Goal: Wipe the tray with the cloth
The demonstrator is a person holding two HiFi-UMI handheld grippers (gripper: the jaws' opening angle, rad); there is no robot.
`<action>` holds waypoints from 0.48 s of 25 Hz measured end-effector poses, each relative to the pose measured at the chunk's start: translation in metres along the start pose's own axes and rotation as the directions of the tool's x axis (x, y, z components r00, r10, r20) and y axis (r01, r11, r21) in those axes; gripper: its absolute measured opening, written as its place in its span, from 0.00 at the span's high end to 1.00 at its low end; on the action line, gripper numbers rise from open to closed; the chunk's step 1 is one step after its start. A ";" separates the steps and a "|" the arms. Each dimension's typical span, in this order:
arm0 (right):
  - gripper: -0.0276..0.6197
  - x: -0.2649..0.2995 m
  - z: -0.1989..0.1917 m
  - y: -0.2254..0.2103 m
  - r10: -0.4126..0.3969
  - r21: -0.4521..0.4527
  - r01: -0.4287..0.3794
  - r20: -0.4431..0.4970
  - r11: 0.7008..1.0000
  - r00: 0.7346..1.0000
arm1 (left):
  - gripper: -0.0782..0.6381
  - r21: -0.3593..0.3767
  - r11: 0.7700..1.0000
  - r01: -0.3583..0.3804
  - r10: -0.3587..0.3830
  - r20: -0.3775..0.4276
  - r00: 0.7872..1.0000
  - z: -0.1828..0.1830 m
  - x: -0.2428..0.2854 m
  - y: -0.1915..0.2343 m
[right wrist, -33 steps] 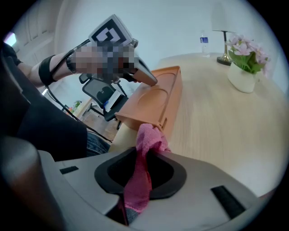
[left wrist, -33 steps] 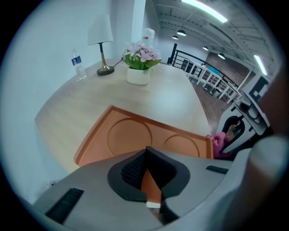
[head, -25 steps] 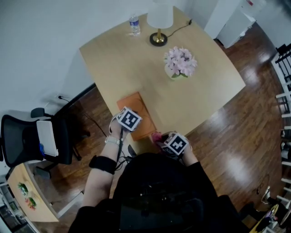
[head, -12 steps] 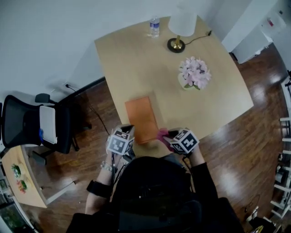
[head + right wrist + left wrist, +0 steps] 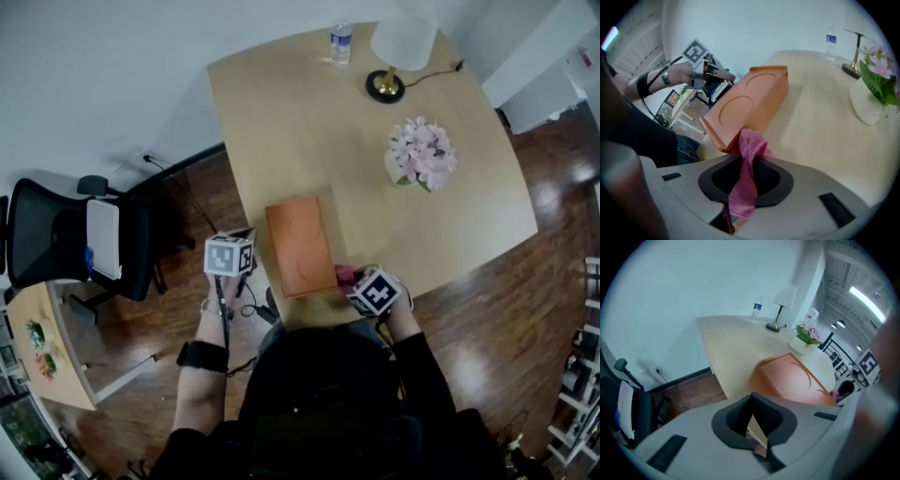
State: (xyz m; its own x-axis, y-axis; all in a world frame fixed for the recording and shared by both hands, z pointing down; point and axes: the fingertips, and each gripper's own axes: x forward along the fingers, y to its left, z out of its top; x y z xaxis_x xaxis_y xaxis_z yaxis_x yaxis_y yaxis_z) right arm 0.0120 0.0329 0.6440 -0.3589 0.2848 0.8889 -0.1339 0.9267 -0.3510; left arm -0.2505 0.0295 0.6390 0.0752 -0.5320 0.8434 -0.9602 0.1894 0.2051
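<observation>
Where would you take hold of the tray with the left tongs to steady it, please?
Probably the long left edge of the tray, mid-length, from the left: that straight edge faces the left tongs, and the cloth sits at its near right corner.

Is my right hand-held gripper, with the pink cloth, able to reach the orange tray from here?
Likely yes: the right hand-held gripper, shut on the pink cloth, sits by the near corner of the orange tray, with nothing between them.
</observation>
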 end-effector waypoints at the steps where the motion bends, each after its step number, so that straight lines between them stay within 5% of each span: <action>1: 0.84 0.003 0.001 0.004 0.012 -0.002 -0.012 -0.001 1.000 1.000 | 0.89 0.011 1.000 -0.001 0.002 -0.016 1.000 0.007 0.009 0.003; 12: 0.85 0.005 0.001 0.012 0.016 0.012 -0.016 0.011 1.000 1.000 | 0.89 0.155 0.985 0.070 -0.052 -0.116 0.992 0.033 0.050 -0.019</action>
State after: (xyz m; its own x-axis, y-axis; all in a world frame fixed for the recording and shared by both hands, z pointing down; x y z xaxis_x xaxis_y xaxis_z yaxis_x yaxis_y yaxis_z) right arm 0.0072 0.0453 0.6437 -0.3712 0.2964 0.8800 -0.1389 0.9193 -0.3682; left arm -0.2376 -0.0278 0.6615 0.1558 -0.4419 0.8834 -0.9826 0.0217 0.1842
